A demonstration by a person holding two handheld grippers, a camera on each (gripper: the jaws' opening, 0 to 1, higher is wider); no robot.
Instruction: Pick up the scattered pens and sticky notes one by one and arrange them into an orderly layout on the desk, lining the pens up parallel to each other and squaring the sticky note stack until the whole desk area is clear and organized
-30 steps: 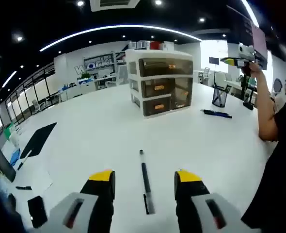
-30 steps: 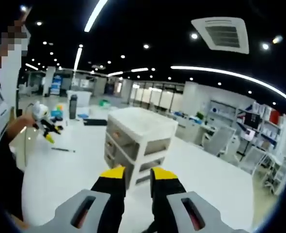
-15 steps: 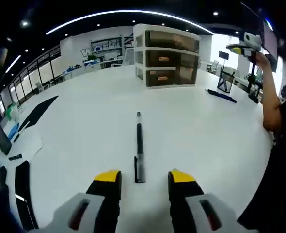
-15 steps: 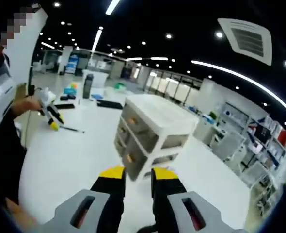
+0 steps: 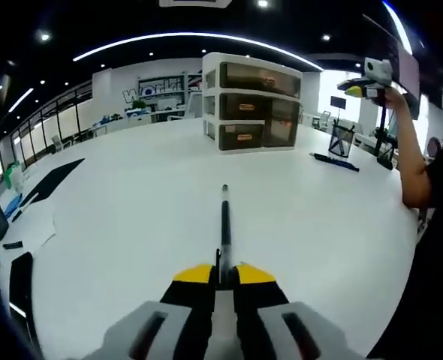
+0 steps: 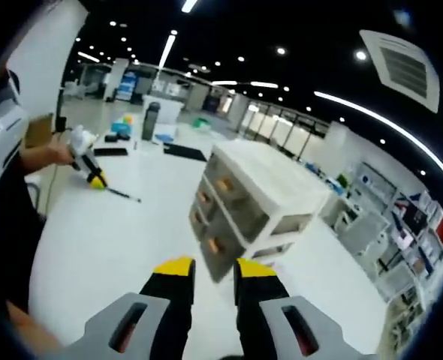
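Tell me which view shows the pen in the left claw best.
The left gripper view: the black pen runs straight out from the left claw, shut on its near end. The right gripper view shows that claw far off, with the pen a thin line.

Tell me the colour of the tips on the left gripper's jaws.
Yellow tips on black jaws of the left gripper, closed on the dark pen; clearest in the left gripper view.

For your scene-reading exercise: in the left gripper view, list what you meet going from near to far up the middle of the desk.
Left gripper, shut on the near end of the pen → pen pointing away across the white desk → three-drawer unit at the far side.
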